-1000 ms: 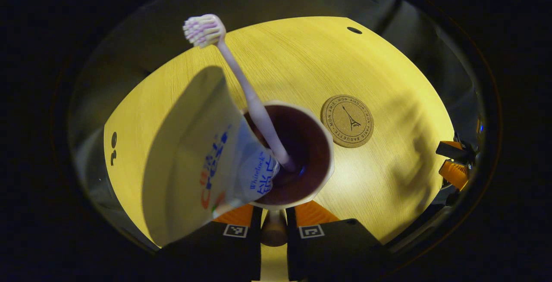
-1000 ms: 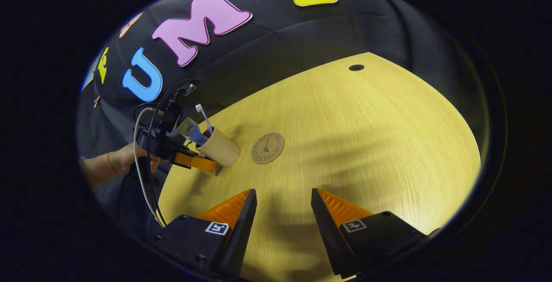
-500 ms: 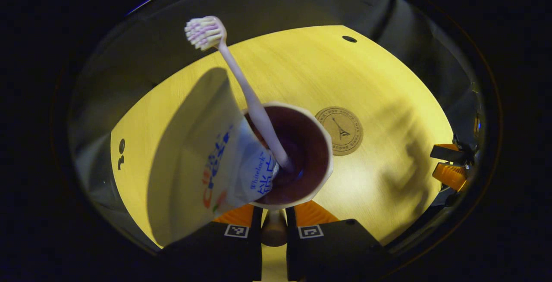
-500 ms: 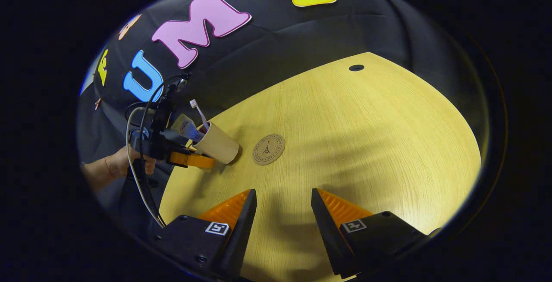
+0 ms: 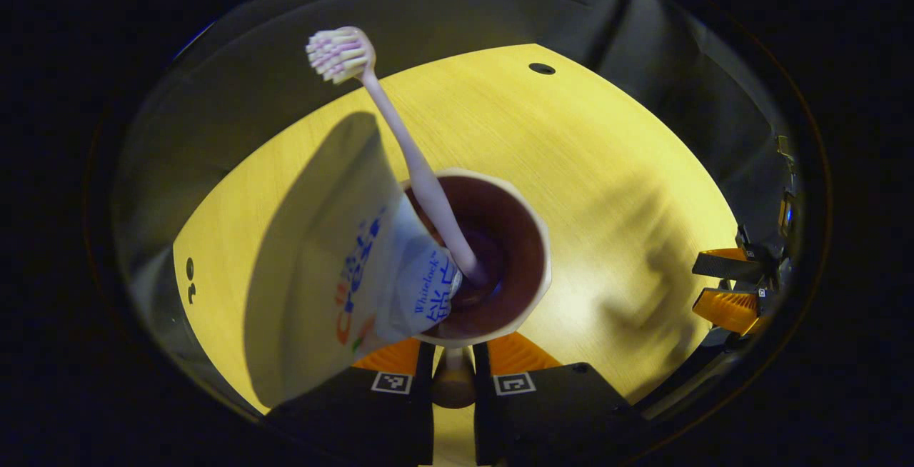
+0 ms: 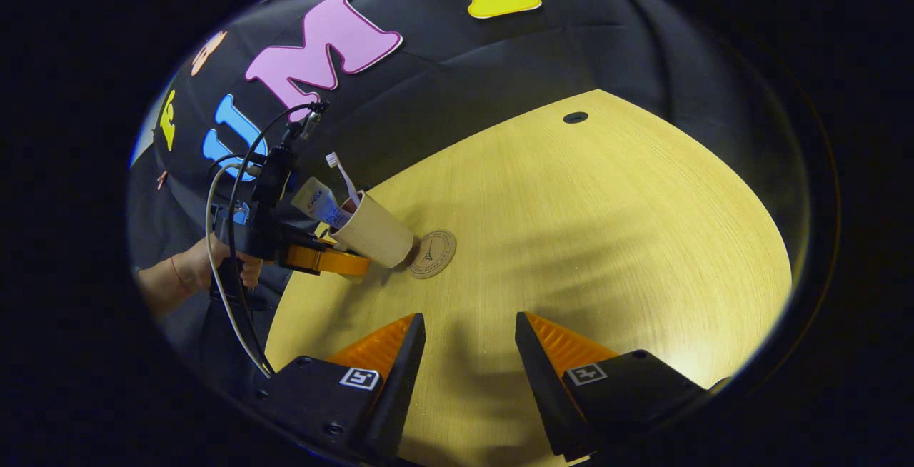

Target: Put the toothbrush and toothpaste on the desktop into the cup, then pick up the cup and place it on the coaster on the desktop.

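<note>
My left gripper (image 5: 453,363) is shut on a cream cup (image 5: 525,199) with a dark inside, held above the desktop. A pale toothbrush (image 5: 400,138) and a white toothpaste tube (image 5: 335,267) stand in it, leaning left. In the right gripper view the same cup (image 6: 375,238) hangs tilted in the left gripper (image 6: 335,262), its base over the near edge of the round cork coaster (image 6: 434,253). My right gripper (image 6: 470,342) stands open above bare desktop, apart from the cup. The cup hides the coaster in the left gripper view.
The yellow wooden desktop (image 6: 571,238) has a small dark hole (image 6: 575,118) near its far edge. A hand (image 6: 189,270) holds the left gripper at the desk's left side, with cables above it. The right gripper (image 5: 728,288) shows at the right edge of the left gripper view.
The left gripper has carried the cup right, toward the coaster, until the cup covers it in the left gripper view. The right gripper has hardly moved.
</note>
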Demonstrator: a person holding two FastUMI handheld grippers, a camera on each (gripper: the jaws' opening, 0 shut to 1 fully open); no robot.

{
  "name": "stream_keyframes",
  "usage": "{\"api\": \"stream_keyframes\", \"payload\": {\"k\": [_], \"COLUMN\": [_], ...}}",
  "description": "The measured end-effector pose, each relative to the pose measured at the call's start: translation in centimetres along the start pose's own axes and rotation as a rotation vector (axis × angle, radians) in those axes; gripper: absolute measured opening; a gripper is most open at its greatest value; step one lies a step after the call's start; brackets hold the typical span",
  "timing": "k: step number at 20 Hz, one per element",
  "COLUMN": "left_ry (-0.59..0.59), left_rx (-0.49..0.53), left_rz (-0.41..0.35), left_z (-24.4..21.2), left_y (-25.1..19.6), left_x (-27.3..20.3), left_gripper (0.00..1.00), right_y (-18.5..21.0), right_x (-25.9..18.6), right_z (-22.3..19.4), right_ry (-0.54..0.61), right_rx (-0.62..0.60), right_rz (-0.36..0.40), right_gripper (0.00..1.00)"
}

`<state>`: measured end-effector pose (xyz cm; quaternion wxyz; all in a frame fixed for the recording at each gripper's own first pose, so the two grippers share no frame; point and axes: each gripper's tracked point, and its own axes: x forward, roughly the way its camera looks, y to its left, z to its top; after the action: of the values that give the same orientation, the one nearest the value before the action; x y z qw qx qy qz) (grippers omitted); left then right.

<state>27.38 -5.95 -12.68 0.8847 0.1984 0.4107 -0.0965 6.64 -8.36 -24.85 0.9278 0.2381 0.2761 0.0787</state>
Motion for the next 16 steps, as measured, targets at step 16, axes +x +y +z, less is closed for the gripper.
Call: {"api": "stream_keyframes", "payload": {"k": [16], "left_ry": [0.042], "left_rx": [0.023], "left_rz": [0.027], "left_z": [1.6], "left_y": [-3.2], "left_x": [3.2], "left_gripper": [0.28], "right_y": [-3.1], "right_x": [-1.1], "right_z": [0.3], "right_ry": [0.007], "right_rx": [0.027], "right_rz": [-0.01], "right_gripper": [0.79]}}
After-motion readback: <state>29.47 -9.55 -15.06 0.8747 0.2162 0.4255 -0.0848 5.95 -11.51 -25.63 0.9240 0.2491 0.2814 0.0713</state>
